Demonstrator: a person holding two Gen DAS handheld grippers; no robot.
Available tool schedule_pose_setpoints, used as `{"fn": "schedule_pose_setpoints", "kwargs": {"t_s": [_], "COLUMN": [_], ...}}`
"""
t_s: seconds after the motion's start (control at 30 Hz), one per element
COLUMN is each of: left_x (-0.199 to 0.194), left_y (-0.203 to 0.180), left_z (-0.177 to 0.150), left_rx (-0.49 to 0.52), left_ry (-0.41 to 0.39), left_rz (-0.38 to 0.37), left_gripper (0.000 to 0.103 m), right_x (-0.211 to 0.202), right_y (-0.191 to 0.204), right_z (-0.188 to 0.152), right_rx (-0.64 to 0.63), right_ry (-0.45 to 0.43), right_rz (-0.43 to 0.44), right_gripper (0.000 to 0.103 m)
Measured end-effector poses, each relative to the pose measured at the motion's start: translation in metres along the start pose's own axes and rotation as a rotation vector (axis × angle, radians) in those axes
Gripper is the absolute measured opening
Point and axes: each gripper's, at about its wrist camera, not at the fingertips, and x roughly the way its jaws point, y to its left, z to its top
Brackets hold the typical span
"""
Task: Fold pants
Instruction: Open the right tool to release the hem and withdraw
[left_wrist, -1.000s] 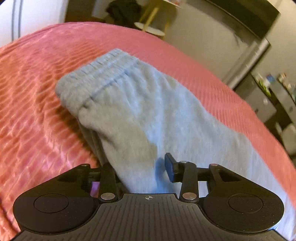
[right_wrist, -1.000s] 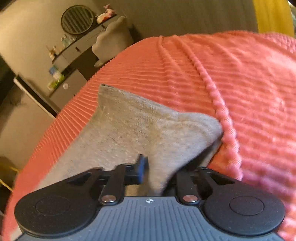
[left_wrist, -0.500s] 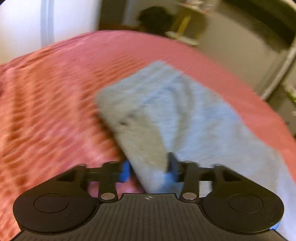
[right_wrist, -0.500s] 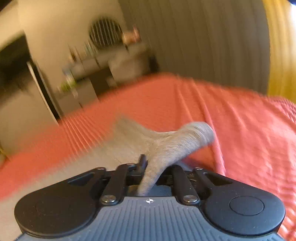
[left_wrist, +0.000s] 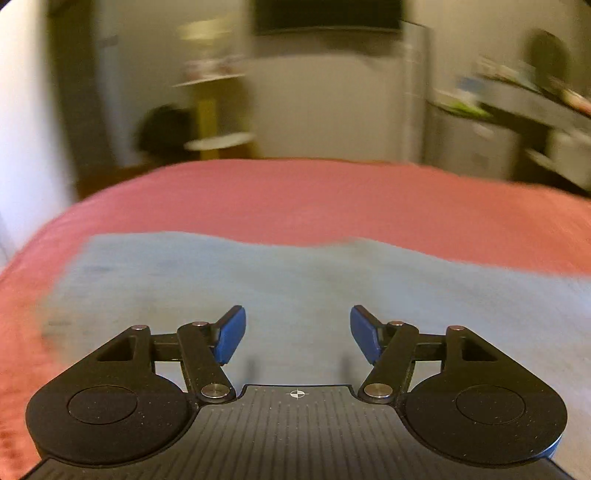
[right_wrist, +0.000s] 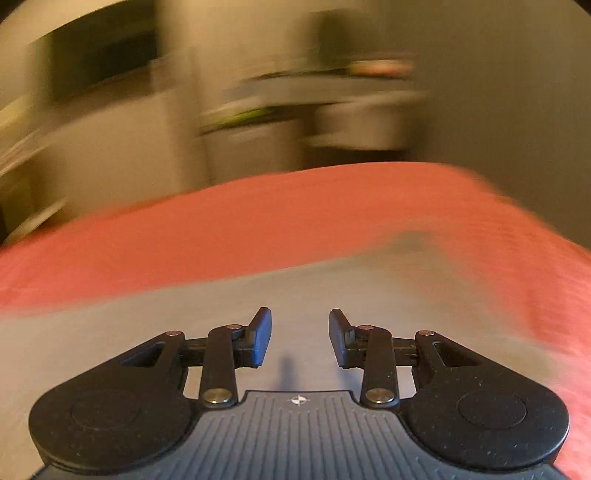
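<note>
pants: grey pants (left_wrist: 295, 280) lie flat on the bed, spread wide across both views, just under/ahead of both grippers; in right wrist view (right_wrist: 332, 288) the fabric runs L to R, far edge blurred.
left gripper: left gripper (left_wrist: 296, 334) jaws wide apart, blue pads (left_wrist: 231, 334) clear of cloth, nothing held; hangs over the pants.
right gripper: right gripper (right_wrist: 300, 338) jaws apart, gap narrower than the left's, nothing between them; also over the pants.
surface: pink-red bedspread (left_wrist: 332, 199) w/ ribbed texture, shows beyond pants' far edge and at L side.
room: heavy motion blur. Yellow side table (left_wrist: 212, 122), dark heap (left_wrist: 162, 129) beside it, pale cabinet (left_wrist: 325, 103) behind, cluttered shelf (left_wrist: 517, 92) at R.
edges: bed's far edge curves past the pants; bare bedspread strip betw. pants and that edge in both views.
</note>
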Motion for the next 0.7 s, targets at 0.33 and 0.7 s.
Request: {"fn": "schedule_pose_setpoints", "kwargs": {"t_s": [0.33, 0.7], "left_x": [0.091, 0.05], "left_y": [-0.075, -0.026], "left_z": [0.012, 0.001], "left_rx": [0.148, 0.075], "left_ry": [0.001, 0.044], "left_rz": [-0.008, -0.068], "left_gripper": [0.079, 0.079], "right_x": [0.087, 0.06], "right_y": [0.081, 0.035], "right_z": [0.008, 0.01], "right_rx": [-0.191, 0.112], "right_ry": [0.003, 0.12], "right_rz": [0.096, 0.226], "right_gripper": [0.035, 0.038]}}
